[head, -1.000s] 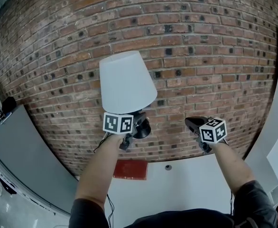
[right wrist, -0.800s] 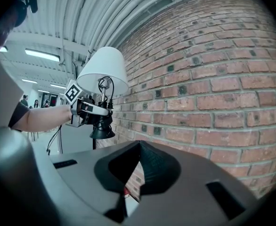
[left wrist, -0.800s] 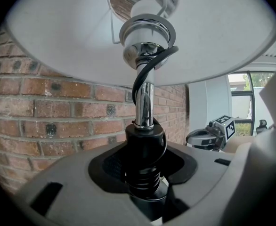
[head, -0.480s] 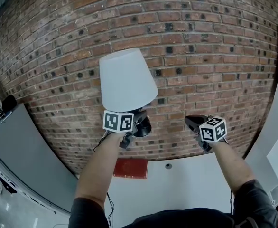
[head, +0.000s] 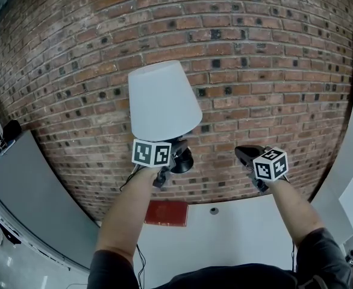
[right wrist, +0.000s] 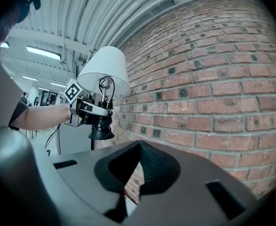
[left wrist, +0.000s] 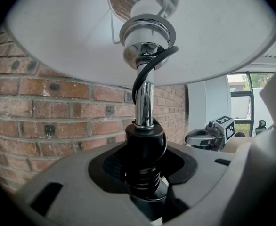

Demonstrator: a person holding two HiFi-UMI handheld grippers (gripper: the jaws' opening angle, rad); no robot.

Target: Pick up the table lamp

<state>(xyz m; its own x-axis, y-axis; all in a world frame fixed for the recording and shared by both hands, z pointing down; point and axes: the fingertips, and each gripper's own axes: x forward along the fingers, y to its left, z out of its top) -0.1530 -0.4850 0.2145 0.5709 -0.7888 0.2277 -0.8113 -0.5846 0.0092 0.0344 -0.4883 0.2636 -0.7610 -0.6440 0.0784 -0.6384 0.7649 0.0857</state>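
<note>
A table lamp with a white shade (head: 161, 101), a chrome stem (left wrist: 145, 102) and a black base (head: 181, 161) hangs in the air in front of the brick wall. My left gripper (head: 169, 155) is shut on the lamp's black ribbed collar (left wrist: 145, 173) just under the chrome stem, and the lamp stands nearly upright. A black cord (left wrist: 142, 76) loops down the stem. To the right at about the same height, my right gripper (head: 245, 156) holds nothing, and its jaws meet at the tips (right wrist: 138, 147). From the right gripper view the lamp (right wrist: 105, 69) shows off to the left.
A red brick wall (head: 255, 59) fills the space ahead. Below is a white table (head: 243, 233) with a flat red thing (head: 165, 214) and a small round fitting (head: 213, 211). A grey panel (head: 38, 197) slants at the left. The lamp's cable (head: 138, 259) hangs down.
</note>
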